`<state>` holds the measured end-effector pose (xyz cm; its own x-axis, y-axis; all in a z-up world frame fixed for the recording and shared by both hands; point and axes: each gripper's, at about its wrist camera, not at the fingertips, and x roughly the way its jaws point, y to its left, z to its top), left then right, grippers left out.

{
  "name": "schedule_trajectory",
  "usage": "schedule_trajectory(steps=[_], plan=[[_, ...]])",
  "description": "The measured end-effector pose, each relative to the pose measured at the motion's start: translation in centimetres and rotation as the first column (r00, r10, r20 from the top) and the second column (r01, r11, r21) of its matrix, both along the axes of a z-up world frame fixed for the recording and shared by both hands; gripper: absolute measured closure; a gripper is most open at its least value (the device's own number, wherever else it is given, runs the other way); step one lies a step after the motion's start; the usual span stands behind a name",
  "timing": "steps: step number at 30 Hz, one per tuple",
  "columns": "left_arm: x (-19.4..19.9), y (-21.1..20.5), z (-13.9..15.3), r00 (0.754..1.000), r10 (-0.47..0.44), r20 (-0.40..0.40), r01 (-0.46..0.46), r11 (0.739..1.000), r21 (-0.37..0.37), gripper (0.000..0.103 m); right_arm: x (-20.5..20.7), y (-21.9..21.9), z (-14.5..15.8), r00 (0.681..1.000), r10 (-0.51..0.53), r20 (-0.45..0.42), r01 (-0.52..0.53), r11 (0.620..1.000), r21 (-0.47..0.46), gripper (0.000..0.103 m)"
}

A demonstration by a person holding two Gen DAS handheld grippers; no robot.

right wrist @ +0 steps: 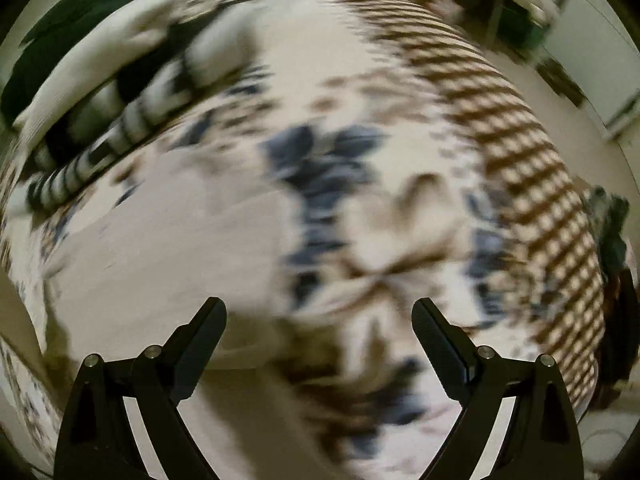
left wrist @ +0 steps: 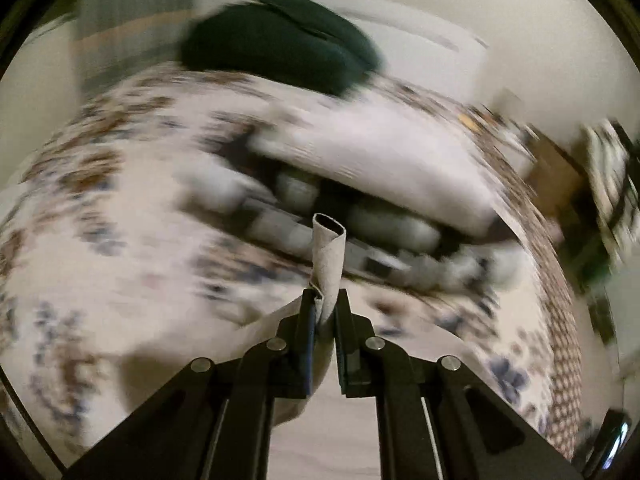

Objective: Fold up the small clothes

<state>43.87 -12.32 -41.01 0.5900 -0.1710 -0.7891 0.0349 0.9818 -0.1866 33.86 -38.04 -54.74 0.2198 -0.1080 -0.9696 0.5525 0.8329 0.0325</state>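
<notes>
Jaws of the left gripper (left wrist: 325, 304) were clenched on a twisted strip of pale cloth (left wrist: 329, 252), lifted above the patterned bedspread (left wrist: 120, 264); those of the right gripper (right wrist: 319, 320) stood released, with nothing between them. Beyond the held cloth lay a heap of folded pale clothes (left wrist: 372, 160), then a dark green garment (left wrist: 280, 56) toward the bed's far edge. With so narrow a pinch, the cloth could well slip free or bunch instead of folding flat. Only the right view showed the bedspread's brown checked border (right wrist: 532, 184).
</notes>
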Motion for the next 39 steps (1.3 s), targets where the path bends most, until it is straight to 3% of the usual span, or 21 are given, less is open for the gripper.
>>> schedule_trajectory(steps=[6, 9, 12, 14, 15, 16, 17, 22, 25, 27, 29, 33, 35, 39], plan=[[-2.3, -11.2, -4.6, 0.973, -0.202, -0.109, 0.204, 0.979, 0.011, 0.096, -3.4, -6.6, -0.2, 0.995, -0.098, -0.015, 0.098, 0.995, 0.002, 0.007], [-3.5, -14.3, -6.1, 0.954, -0.265, -0.141, 0.270, 0.963, 0.019, 0.096, -4.6, -8.1, -0.4, 0.993, -0.116, -0.025, 0.116, 0.993, 0.009, 0.007], [-4.2, -14.6, -7.1, 0.943, -0.274, -0.190, 0.286, 0.957, 0.038, 0.092, -5.7, -9.1, -0.3, 0.992, -0.124, 0.006, 0.123, 0.990, 0.073, 0.007], [-4.3, -13.5, -6.8, 0.939, -0.279, -0.200, 0.284, 0.959, -0.005, 0.081, -6.0, -9.4, -0.1, 0.992, -0.122, 0.040, 0.116, 0.986, 0.120, 0.007], [-4.3, -12.5, -6.3, 0.942, -0.268, -0.200, 0.271, 0.962, -0.012, 0.058, -6.2, -9.5, 0.1, 0.991, -0.116, 0.061, 0.105, 0.983, 0.151, 0.007], [-4.4, -11.3, -5.7, 0.947, -0.256, -0.194, 0.257, 0.966, -0.020, 0.026, -6.3, -9.4, 0.4, 0.991, -0.108, 0.077, 0.092, 0.979, 0.180, 0.007], [-4.5, -10.0, -5.2, 0.953, -0.241, -0.182, 0.241, 0.970, -0.025, 0.013, -6.3, -9.3, 0.8, 0.991, -0.098, 0.096, 0.077, 0.976, 0.204, 0.007], [-5.2, -0.7, -2.3, 0.993, -0.066, -0.102, 0.072, 0.996, 0.060, 0.009, -3.8, -7.0, 3.1, 0.982, -0.036, 0.185, -0.024, 0.949, 0.313, 0.007], [-5.3, 4.5, -2.9, 0.992, 0.059, -0.112, -0.044, 0.990, 0.136, 0.009, -0.3, -4.8, 3.5, 0.975, 0.013, 0.224, -0.095, 0.928, 0.361, 0.008], [-5.2, 7.4, -4.4, 0.977, 0.144, -0.159, -0.113, 0.975, 0.192, 0.009, 2.2, -2.9, 3.2, 0.970, 0.045, 0.237, -0.129, 0.927, 0.352, 0.009], [-5.3, 9.7, -5.6, 0.960, 0.203, -0.194, -0.164, 0.965, 0.203, 0.009, 4.8, -1.1, 2.4, 0.973, 0.100, 0.206, -0.162, 0.937, 0.310, 0.028], [-5.5, 11.9, -7.1, 0.939, 0.270, -0.213, -0.221, 0.948, 0.230, 0.009, 8.4, 1.6, -0.7, 0.979, 0.195, 0.067, -0.205, 0.951, 0.229, 0.042], [-5.5, 12.5, -7.4, 0.935, 0.281, -0.217, -0.230, 0.945, 0.234, 0.009, 8.9, 2.6, -1.8, 0.975, 0.220, 0.019, -0.219, 0.953, 0.208, 0.093], [-4.9, 13.2, -7.6, 0.933, 0.290, -0.216, -0.241, 0.944, 0.226, 0.009, 7.8, 4.2, -0.1, 0.965, 0.252, 0.071, -0.258, 0.962, 0.093, 0.094]])
